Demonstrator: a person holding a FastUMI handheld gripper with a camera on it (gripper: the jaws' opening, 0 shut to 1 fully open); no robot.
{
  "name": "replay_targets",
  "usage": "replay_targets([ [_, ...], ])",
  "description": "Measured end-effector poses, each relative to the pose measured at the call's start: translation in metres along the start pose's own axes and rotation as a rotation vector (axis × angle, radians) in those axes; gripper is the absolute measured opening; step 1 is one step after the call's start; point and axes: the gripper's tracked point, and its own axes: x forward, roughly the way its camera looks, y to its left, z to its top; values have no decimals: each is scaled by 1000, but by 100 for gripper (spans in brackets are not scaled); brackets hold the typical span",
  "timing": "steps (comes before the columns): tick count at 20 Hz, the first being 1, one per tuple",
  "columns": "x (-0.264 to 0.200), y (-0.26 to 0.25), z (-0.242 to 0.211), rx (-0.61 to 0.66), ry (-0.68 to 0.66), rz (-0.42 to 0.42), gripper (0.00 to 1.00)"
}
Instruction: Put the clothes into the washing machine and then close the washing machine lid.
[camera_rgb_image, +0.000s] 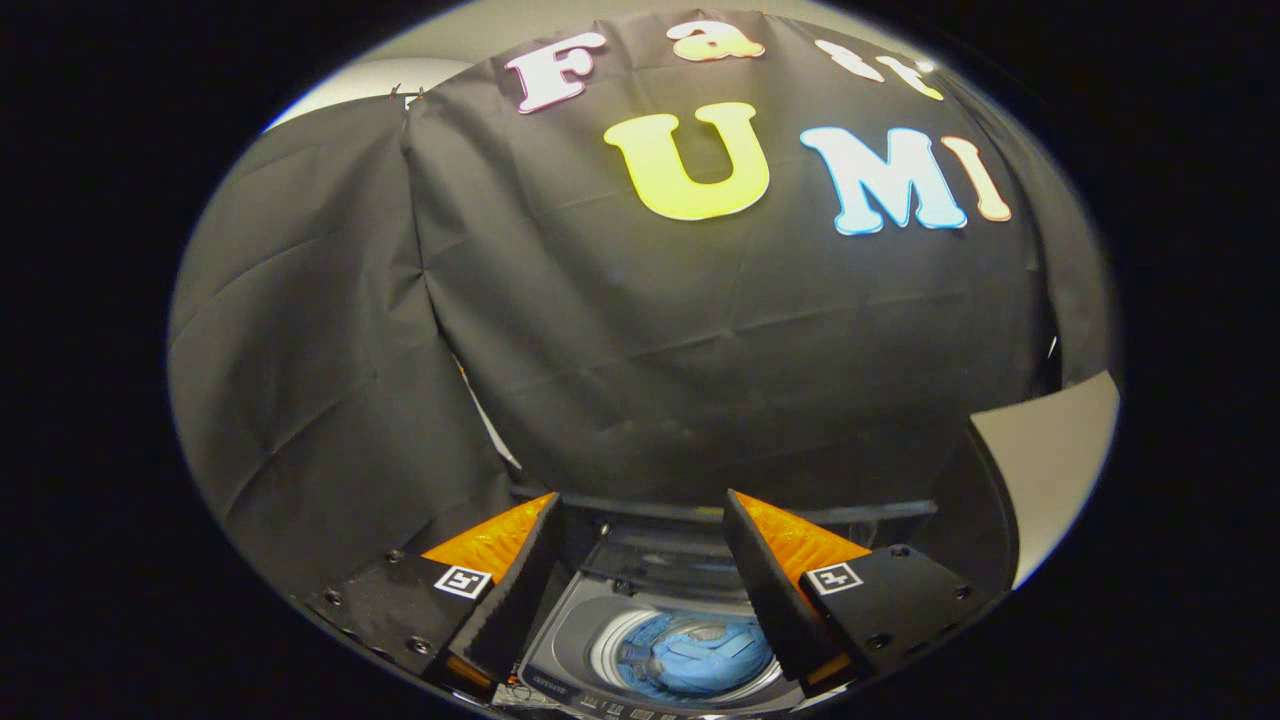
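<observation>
I am holding the tool (640, 575) released and empty above the washing machine (575, 640); the blue clothes (700, 655) are lying in its drum, and the raised lid (665, 550) is standing just beyond my fingers.

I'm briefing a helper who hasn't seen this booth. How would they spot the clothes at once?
Find the grey top-loading washing machine below the black cloth wall. Its lid stands open, and the open gripper hangs above the round drum. The clothes are the crumpled blue bundle inside, the only blue there.
</observation>
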Motion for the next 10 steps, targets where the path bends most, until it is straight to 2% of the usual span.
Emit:
replay_targets([
  [6,64,-42,3,-25,69,-109,98],
  [10,94,-53,-5,-37,101,-127,99],
])
